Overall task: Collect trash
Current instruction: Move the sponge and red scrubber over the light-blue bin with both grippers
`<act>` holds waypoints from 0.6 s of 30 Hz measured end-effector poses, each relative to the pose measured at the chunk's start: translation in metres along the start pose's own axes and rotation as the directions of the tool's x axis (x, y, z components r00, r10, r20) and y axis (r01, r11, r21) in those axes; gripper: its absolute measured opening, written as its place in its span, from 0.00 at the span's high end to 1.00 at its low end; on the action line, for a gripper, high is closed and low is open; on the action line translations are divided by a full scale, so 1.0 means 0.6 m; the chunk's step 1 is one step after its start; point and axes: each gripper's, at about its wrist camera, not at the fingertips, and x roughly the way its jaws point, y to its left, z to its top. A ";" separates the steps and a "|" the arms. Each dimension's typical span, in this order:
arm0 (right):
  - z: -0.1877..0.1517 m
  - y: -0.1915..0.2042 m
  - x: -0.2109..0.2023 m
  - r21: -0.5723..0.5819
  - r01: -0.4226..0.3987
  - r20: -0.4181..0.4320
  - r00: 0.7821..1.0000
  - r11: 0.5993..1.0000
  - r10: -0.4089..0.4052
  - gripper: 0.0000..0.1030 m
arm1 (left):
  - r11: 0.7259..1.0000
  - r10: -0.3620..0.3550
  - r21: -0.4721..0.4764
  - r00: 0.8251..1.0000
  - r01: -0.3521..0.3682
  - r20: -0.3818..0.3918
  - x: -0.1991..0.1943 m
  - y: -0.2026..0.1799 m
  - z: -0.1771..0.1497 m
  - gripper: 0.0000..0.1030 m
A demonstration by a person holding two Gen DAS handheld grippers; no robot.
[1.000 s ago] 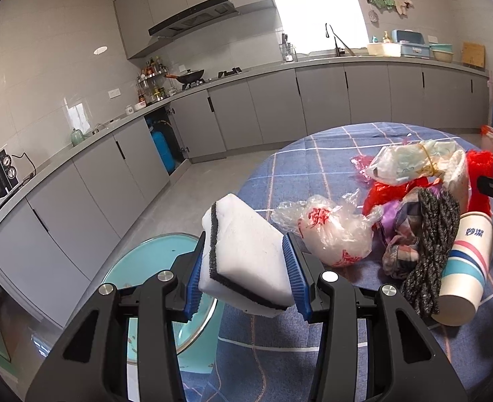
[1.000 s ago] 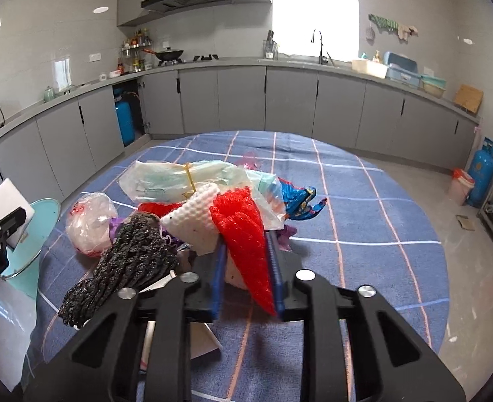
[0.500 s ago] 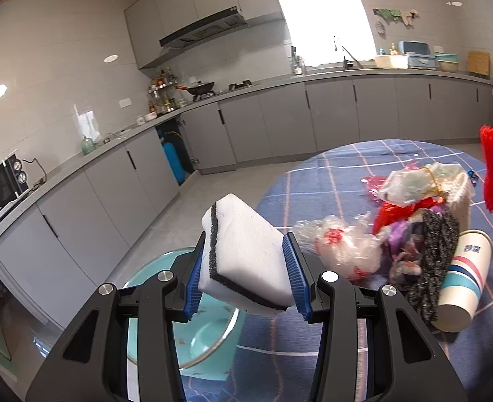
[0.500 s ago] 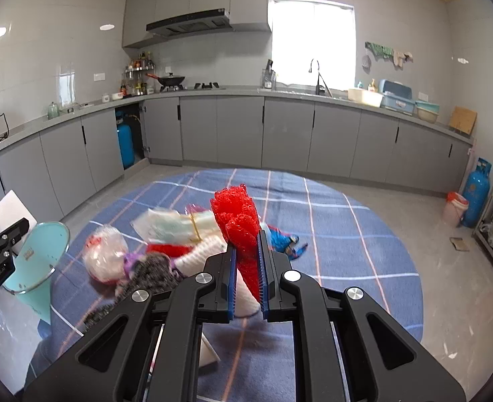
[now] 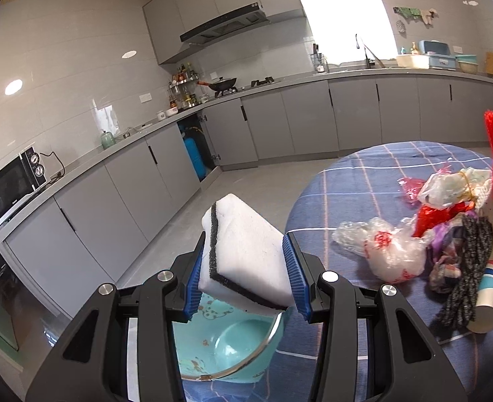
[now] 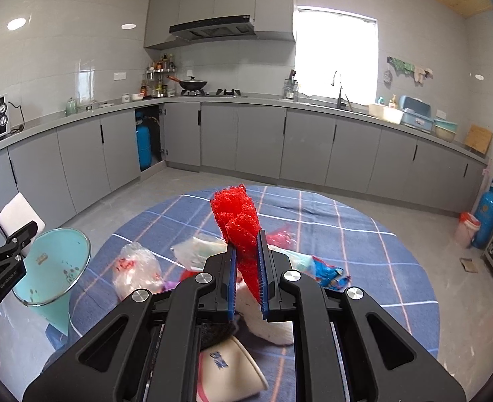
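Both grippers are loaded and the step in hand is carrying to the teal plastic bin (image 5: 233, 345). The left gripper (image 5: 244, 276) clamps a white sponge with a dark scouring layer (image 5: 246, 261) just above its rim. The right gripper (image 6: 246, 278), pinched narrow on red foam netting (image 6: 238, 224), is farther off over the trash pile (image 5: 447, 234). Next, judged: release the sponge into the bin, then bring the netting across

Two wrist fisheyes, both looking down over the table toward the kitchen counters.
Your left view sits close behind its gripper (image 5: 243, 278) at the table (image 5: 363, 181) edge, trash pile (image 5: 447, 234) at right of frame; your right view faces the window, sharing pile (image 6: 179, 261), teal bin (image 6: 55, 261) and counters.
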 end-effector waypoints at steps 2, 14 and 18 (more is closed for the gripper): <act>0.006 0.011 0.005 -0.010 -0.006 0.002 1.000 1.000 0.006 0.89 | 1.000 0.011 -0.003 1.000 -0.011 -0.006 0.007 0.009 -0.001 0.57; 0.025 0.082 0.011 -0.064 -0.052 0.012 0.999 0.997 0.053 0.89 | 0.998 0.057 -0.030 0.998 -0.058 -0.021 0.029 0.056 -0.001 0.57; 0.027 0.101 0.016 -0.088 -0.058 0.011 0.998 0.994 0.059 0.89 | 0.996 0.077 -0.038 0.997 -0.078 -0.030 0.035 0.069 -0.004 0.57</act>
